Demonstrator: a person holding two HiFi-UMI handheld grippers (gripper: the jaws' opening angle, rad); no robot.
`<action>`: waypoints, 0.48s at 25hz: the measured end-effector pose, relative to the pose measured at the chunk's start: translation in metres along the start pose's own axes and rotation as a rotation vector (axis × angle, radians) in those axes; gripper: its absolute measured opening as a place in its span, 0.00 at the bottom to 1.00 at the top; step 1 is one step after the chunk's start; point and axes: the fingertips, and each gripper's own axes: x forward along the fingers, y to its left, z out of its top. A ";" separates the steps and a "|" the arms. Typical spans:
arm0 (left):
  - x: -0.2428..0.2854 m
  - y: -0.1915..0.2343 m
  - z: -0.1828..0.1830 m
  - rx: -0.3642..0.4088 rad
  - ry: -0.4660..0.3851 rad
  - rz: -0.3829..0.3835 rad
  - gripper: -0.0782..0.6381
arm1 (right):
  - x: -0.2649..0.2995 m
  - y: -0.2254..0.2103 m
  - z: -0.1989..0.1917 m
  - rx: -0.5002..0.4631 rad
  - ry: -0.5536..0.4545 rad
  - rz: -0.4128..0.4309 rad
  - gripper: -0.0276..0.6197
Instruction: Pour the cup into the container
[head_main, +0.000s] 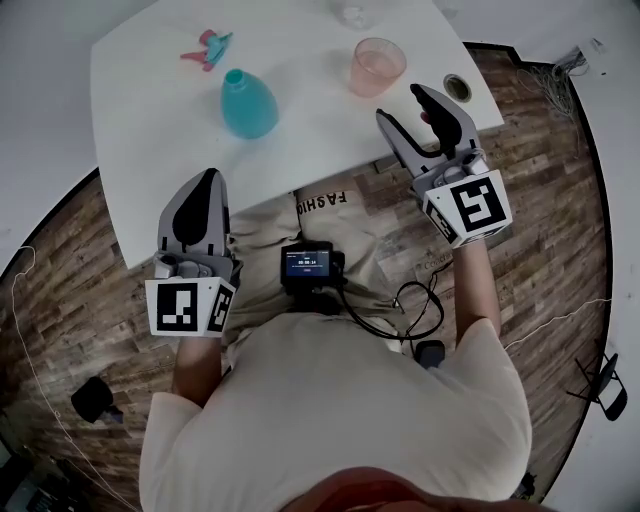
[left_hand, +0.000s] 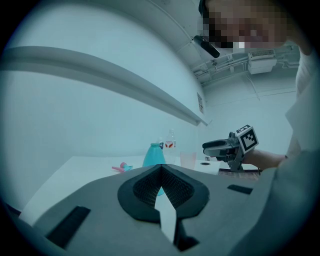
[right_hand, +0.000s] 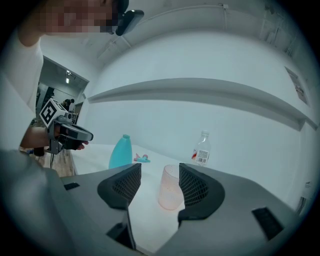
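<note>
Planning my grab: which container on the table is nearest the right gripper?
The pink cup, just ahead of the right gripper; the teal bottle and clear bottle stand farther off.

**A bare test room, wired for recording**

A plain white tabletop (head_main: 150, 120) stands on a wood-plank floor (head_main: 540, 220) between blank white walls. Loose cables (head_main: 555, 75) tangle on the floor. Exposed pipes (left_hand: 225, 64) and an air unit (left_hand: 262, 60) sit under the ceiling. A small device with a lit screen (head_main: 307, 265) is cabled at the person's waist.

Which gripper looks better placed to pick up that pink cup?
Right. The right gripper is open and aimed at the pink cup just ahead. The left gripper is shut and sits nearer the teal bottle.
</note>
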 end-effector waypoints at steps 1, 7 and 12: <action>0.000 -0.001 -0.001 0.001 0.004 -0.001 0.13 | 0.001 -0.001 -0.001 0.000 0.006 0.005 0.38; 0.004 -0.003 -0.002 0.014 0.019 0.001 0.13 | 0.007 -0.013 -0.009 0.012 0.015 0.026 0.40; 0.004 -0.008 -0.004 0.022 0.030 -0.004 0.13 | 0.009 -0.019 -0.018 0.035 0.024 0.040 0.40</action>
